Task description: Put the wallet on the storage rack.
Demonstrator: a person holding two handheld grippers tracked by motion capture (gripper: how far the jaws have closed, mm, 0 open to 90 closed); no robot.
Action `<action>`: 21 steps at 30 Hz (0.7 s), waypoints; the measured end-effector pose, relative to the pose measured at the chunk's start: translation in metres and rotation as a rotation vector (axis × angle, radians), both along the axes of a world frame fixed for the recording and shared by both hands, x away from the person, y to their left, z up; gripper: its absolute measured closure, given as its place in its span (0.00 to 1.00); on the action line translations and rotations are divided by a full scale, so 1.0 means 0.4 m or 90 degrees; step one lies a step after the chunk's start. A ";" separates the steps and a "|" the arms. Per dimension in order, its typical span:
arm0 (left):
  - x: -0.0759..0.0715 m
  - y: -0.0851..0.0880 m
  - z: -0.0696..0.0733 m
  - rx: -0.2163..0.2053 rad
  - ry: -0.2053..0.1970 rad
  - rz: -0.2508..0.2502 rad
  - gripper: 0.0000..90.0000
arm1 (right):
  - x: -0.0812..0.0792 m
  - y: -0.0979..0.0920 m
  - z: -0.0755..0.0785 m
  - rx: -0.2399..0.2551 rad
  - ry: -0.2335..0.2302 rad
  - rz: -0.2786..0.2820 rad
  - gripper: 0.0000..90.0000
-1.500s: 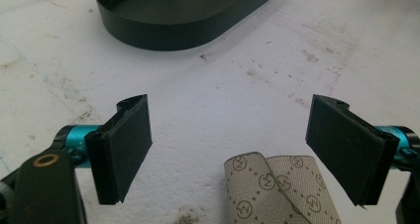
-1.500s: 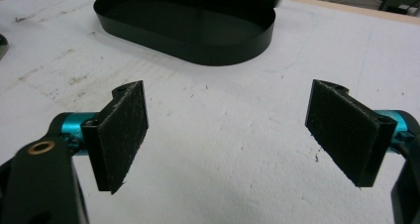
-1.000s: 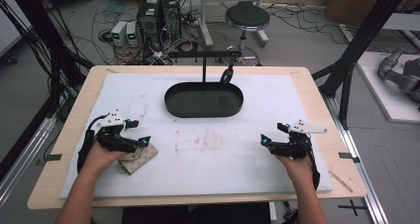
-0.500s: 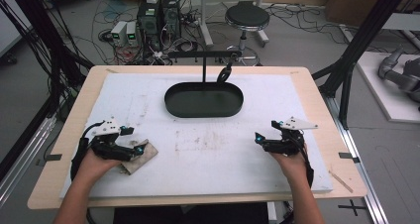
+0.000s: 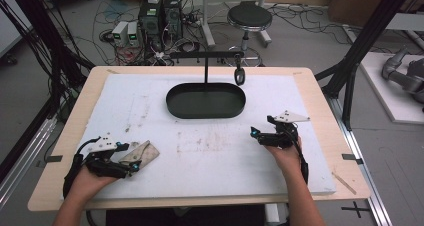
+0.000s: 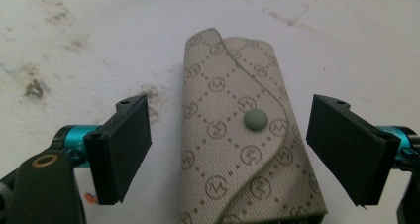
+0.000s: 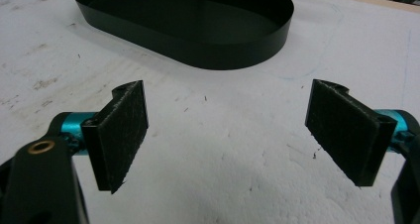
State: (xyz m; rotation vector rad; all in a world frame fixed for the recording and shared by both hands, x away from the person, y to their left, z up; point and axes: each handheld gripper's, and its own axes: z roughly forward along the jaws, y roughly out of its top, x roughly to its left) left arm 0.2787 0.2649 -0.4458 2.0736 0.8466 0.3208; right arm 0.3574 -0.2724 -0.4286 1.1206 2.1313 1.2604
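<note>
I count one table (image 5: pixel 320 93), wooden at the rim, with one white mat (image 5: pixel 150 93) covering most of it. On the mat sits one black oval tray (image 5: pixel 206 100), toward twelve o'clock from the centre, and behind it one black T-shaped stand (image 5: pixel 206 61) with one dark ring (image 5: pixel 239 76) hanging from its right arm. Then one beige patterned pouch (image 5: pixel 140 155) with a single round snap (image 6: pixel 256 120), lying flat at about eight o'clock, near the mat's front left corner. Two grippers, one in each hand.

My left gripper (image 5: pixel 131 165) lies low over the mat at eight o'clock, pointing toward three o'clock, the hand (image 5: pixel 87 181) behind it. Its jaws are spread wide and straddle the pouch (image 6: pixel 242 144): in the left gripper view one pad stands off each long side, with mat showing in both gaps, so nothing is pinched.

My right gripper (image 5: pixel 256 134) sits at four o'clock, well apart from the pouch, pointing toward nine o'clock, the hand (image 5: pixel 285 153) behind it. Its jaws are spread just as wide over bare mat, holding nothing, and in the right gripper view the tray (image 7: pixel 198 30) lies ahead of them at twelve o'clock
</note>
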 end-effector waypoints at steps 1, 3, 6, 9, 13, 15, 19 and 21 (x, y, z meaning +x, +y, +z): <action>-0.002 -0.005 -0.005 0.002 0.004 -0.003 0.19 | 0.007 0.006 -0.001 -0.003 -0.002 0.002 0.19; -0.003 -0.014 -0.015 0.019 0.016 -0.011 0.19 | 0.008 0.010 -0.001 -0.003 0.000 0.002 0.19; -0.005 -0.025 -0.019 0.044 0.018 -0.018 0.19 | 0.009 0.010 0.000 -0.005 -0.001 0.002 0.19; -0.007 -0.019 -0.017 0.049 0.006 -0.008 0.29 | 0.008 0.008 0.001 -0.004 -0.001 -0.001 0.19; -0.006 -0.016 -0.013 0.051 0.006 -0.008 0.35 | 0.006 0.006 0.003 -0.005 -0.003 -0.004 0.19; -0.003 -0.017 -0.008 0.057 0.005 -0.013 0.37 | 0.004 0.006 0.004 -0.007 -0.001 -0.004 0.19; 0.006 -0.024 -0.003 0.049 0.007 -0.021 0.39 | -0.003 0.004 0.006 -0.008 0.000 -0.006 0.19; 0.011 -0.028 0.000 0.045 0.005 -0.026 0.40 | -0.007 0.000 0.005 -0.010 -0.001 -0.006 0.19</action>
